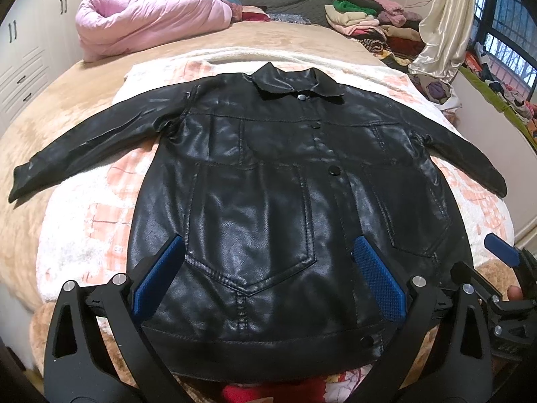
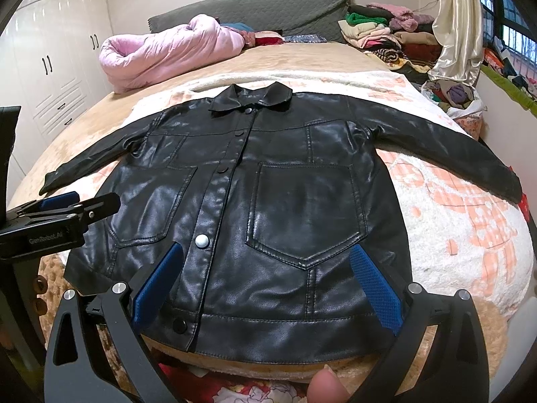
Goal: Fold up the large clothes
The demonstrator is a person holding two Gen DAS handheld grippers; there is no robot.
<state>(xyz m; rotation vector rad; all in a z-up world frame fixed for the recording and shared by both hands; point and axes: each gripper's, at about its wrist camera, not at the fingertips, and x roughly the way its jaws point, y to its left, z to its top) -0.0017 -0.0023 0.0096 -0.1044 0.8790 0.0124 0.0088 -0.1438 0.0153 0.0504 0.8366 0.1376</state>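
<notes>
Lying flat on the bed (image 1: 67, 127), the leather jacket (image 1: 268, 184) looks heavy, slick and stiff, best taken at its hem corners by the left hand-held gripper (image 1: 268, 278) and the right hand-held gripper (image 2: 268, 285), both spread wide and empty.

The bed (image 1: 67, 127), spread with a tan plush cover, fills most of the room. A grey padded headboard (image 2: 268, 6) stands at its far end, against a pale wall. Left of the bed runs a white wardrobe (image 2: 57, 67) with dark handles. On the bed near the headboard lie a rolled pink quilt (image 1: 151, 16) and a heap of mixed clothes (image 1: 372, 20). Right of the bed hangs a cream satin curtain (image 2: 459, 23) beside a barred window (image 1: 503, 27), which shows what looks like daylight.
</notes>
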